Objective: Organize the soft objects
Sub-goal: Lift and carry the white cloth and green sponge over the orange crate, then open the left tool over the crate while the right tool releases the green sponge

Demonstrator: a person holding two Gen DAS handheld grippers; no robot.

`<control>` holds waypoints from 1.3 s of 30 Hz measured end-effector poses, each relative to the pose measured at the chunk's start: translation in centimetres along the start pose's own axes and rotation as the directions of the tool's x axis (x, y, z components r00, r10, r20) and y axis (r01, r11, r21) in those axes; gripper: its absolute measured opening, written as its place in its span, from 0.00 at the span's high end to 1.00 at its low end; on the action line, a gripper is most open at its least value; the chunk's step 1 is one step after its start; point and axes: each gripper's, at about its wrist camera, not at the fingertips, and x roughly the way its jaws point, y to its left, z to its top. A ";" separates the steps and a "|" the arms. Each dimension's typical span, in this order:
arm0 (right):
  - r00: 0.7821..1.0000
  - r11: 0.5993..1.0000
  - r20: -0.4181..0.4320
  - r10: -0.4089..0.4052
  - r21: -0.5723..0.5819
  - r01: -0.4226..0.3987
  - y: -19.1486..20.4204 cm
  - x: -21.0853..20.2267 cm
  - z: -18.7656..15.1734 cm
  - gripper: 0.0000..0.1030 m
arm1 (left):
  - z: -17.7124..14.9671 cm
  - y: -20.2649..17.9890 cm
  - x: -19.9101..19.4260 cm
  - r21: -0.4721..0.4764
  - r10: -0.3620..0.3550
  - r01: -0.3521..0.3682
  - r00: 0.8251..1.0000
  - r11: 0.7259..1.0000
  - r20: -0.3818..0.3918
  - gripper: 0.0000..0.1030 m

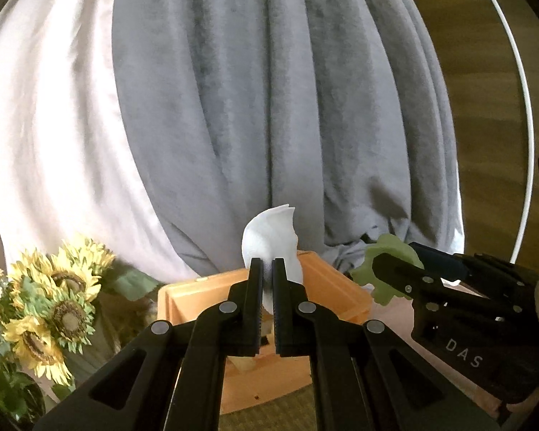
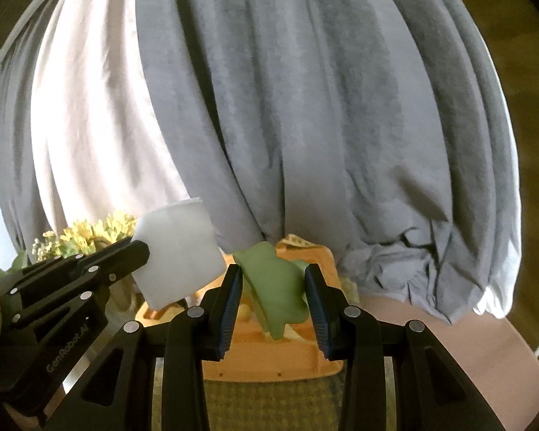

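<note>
The lower part of the white soft piece (image 1: 273,244) is hidden between the jaws of the left gripper (image 1: 267,287). Much of the orange box (image 1: 327,287) is covered by those jaws, so what lies inside cannot be made out. In the right wrist view, one end of the green soft piece (image 2: 273,287) is hidden behind the jaws. The sunflowers (image 1: 50,301), left of the jaws, are cut off by the picture's edge. The curtains (image 2: 287,107) are blurred.
</note>
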 end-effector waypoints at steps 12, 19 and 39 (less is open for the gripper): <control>0.998 0.998 0.014 0.054 -0.020 -0.054 0.6 4.5 1.3 0.64 | 0.1 1.7 3.8 -0.010 0.053 -0.053 0.998 0.999 -0.032 0.94; 0.998 0.998 -0.016 0.063 -0.027 -0.063 0.2 8.2 1.2 0.64 | -0.8 2.3 7.3 -0.016 0.059 -0.061 0.995 0.998 -0.085 0.94; 0.992 0.998 -0.109 0.064 0.014 -0.063 -2.0 15.8 -0.4 0.52 | -3.5 3.4 13.9 -0.047 0.068 -0.079 0.976 0.996 -0.206 0.76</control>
